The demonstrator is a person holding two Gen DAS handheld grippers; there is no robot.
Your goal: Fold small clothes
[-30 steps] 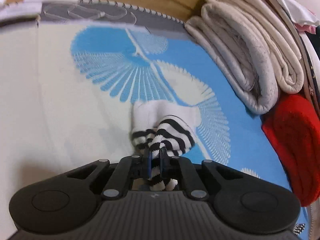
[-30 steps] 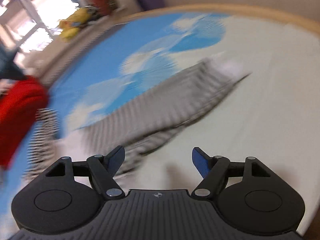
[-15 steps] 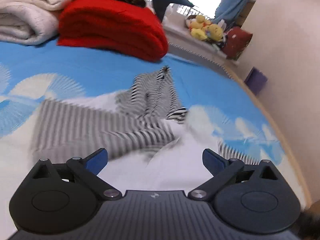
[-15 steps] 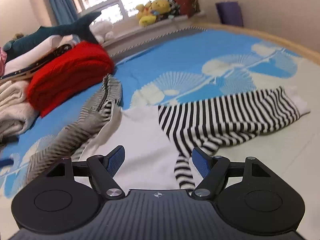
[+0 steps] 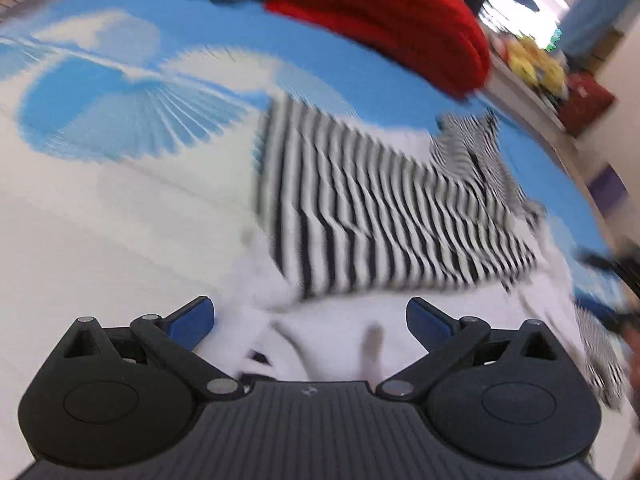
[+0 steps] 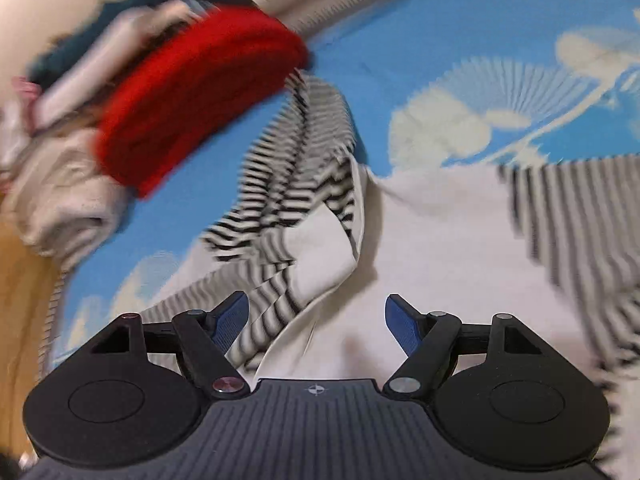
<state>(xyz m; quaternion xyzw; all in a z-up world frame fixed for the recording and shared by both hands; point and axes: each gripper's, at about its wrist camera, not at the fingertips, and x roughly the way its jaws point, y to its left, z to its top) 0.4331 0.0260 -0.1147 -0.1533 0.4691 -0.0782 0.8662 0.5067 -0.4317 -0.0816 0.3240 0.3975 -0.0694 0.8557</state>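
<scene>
Black-and-white striped sleeves on a small white top (image 5: 384,216) spread across a blue and cream bedsheet printed with fan shapes (image 5: 132,112) — the garment lies flat in front of both grippers, its white body nearest the cameras. In the left wrist view one striped sleeve runs from the middle of the frame toward the right, and a narrower striped part bunches up behind it near a folded red knitted blanket (image 5: 384,20). The left gripper (image 5: 310,318) hangs over the white body of the top with its blue-padded fingers (image 5: 192,318) spread wide; nothing sits between them and they press on nothing. Both frames are smeared by motion blur, so fine detail is lost.

In the right wrist view the right gripper (image 6: 316,322) is released too, its blue fingers (image 6: 402,326) apart above the white cloth (image 6: 432,248). A crumpled striped sleeve runs from just beside its left finger up toward the red blanket (image 6: 200,108) — whether the finger touches the fabric I cannot tell. A second striped sleeve lies at the right edge. Behind the red blanket sits a pile of folded cream-coloured bedding (image 6: 60,196), and a strip of wooden floor (image 6: 24,320) shows at the left edge. A yellow soft toy (image 5: 536,64) rests far off on a ledge in the left view.
</scene>
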